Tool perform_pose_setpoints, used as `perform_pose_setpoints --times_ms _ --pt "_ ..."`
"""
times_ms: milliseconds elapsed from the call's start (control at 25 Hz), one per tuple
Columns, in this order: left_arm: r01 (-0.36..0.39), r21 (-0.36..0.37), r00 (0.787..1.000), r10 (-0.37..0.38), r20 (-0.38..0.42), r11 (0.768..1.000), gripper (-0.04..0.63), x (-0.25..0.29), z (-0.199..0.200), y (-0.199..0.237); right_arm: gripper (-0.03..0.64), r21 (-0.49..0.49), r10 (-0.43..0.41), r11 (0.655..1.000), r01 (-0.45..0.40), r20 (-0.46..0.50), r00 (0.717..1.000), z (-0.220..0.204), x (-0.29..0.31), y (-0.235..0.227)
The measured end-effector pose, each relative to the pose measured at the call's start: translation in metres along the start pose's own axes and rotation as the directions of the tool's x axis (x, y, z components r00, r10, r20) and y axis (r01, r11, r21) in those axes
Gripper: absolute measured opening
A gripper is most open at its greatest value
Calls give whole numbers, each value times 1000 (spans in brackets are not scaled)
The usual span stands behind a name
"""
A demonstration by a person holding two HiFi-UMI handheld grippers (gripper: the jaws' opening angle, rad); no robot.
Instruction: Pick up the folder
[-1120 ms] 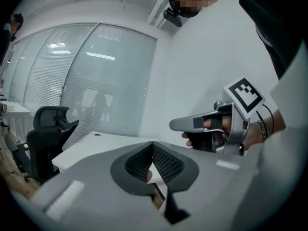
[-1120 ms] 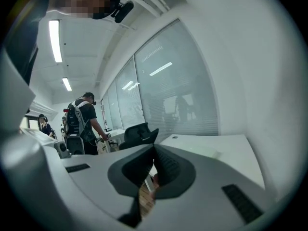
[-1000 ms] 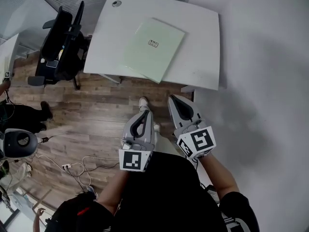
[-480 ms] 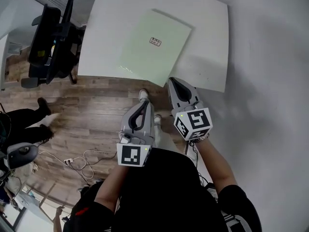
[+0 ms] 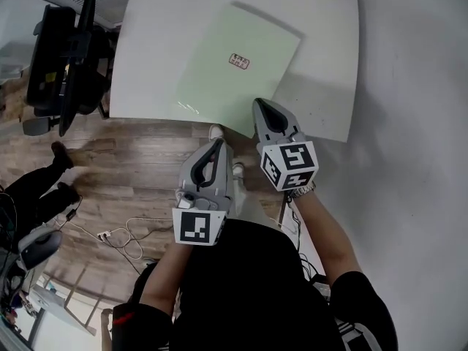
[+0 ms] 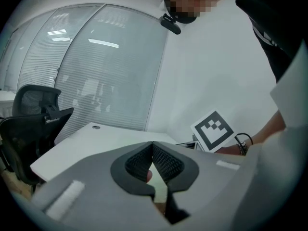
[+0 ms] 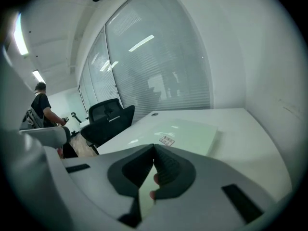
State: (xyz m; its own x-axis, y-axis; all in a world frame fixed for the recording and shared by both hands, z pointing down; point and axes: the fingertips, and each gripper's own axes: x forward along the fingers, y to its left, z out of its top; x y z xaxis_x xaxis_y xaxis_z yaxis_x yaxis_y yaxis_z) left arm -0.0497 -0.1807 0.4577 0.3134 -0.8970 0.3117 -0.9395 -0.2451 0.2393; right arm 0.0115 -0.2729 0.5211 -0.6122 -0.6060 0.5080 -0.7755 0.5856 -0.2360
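A pale green folder (image 5: 238, 68) with a small label lies flat on the white table (image 5: 322, 50), skewed to its edges; the right gripper view shows the folder (image 7: 190, 131) ahead and slightly right. My right gripper (image 5: 261, 106) is shut and empty, its tip over the folder's near corner at the table's front edge; touching cannot be told. My left gripper (image 5: 217, 143) is shut and empty, over the wooden floor just short of the table. In the left gripper view the jaws (image 6: 152, 144) meet at the tip, with the table (image 6: 103, 136) beyond.
A black office chair (image 5: 62, 50) stands left of the table, also seen as a chair (image 7: 108, 117) in the right gripper view. A white wall (image 5: 417, 123) runs along the right. Cables and a power strip (image 5: 110, 236) lie on the floor. A person (image 7: 41, 105) stands far left.
Both grippers have moved forward toward the table. The right one now reaches over the table's front edge at the folder's corner; the left one trails over the floor.
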Motion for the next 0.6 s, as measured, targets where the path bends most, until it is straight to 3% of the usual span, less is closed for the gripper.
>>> perform_pose_setpoints --times_ms 280,400,600 --pt "-19 2 999 19 29 1000 5 13 -3 20 -2 8 -20 1000 20 -85 996 -12 38 -15" --pt "-24 -32 999 23 -31 999 5 16 -11 26 -2 16 -29 999 32 -135 990 -18 51 -19" --pt "-27 -40 999 25 -47 999 5 19 -14 32 0 31 -42 998 50 -224 974 -28 65 -22"
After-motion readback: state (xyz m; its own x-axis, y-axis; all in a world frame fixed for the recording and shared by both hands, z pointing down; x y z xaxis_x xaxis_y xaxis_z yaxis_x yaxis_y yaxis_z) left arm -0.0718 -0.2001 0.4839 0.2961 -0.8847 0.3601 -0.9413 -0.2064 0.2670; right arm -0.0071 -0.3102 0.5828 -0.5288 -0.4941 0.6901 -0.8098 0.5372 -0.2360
